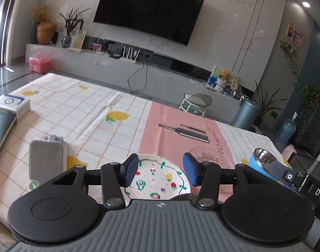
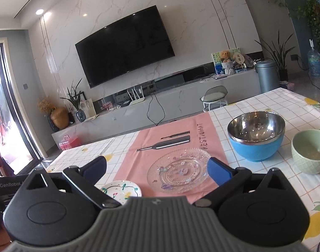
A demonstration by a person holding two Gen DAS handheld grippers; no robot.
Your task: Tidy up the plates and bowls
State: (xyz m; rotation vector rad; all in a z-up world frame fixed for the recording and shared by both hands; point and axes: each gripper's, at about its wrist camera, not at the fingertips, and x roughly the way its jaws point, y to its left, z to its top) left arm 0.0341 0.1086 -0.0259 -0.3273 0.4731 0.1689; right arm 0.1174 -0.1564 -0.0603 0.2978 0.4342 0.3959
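Note:
A white plate painted with small fruits (image 1: 160,180) lies on the tablecloth just beyond my left gripper (image 1: 161,171), whose blue pads stand apart with nothing between them. A clear patterned glass plate (image 2: 179,171) rests on the pink placemat (image 2: 170,147), seen between the wide-spread jaws of my right gripper (image 2: 158,171), which is open and above it. The painted plate (image 2: 122,191) shows left of the glass plate. A blue bowl with a steel inside (image 2: 256,135) and a pale green bowl (image 2: 310,151) stand to the right. The glass plate (image 1: 212,157) and blue bowl (image 1: 262,159) also show in the left wrist view.
The table carries a checked lemon-print cloth (image 1: 76,109). A grey rectangular pad (image 1: 45,161) lies at its left, with a white box (image 1: 12,105) and a dark book edge (image 1: 0,130) further left. Behind the table stand a stool (image 2: 214,96), a TV cabinet (image 2: 160,105) and a grey bin (image 2: 267,75).

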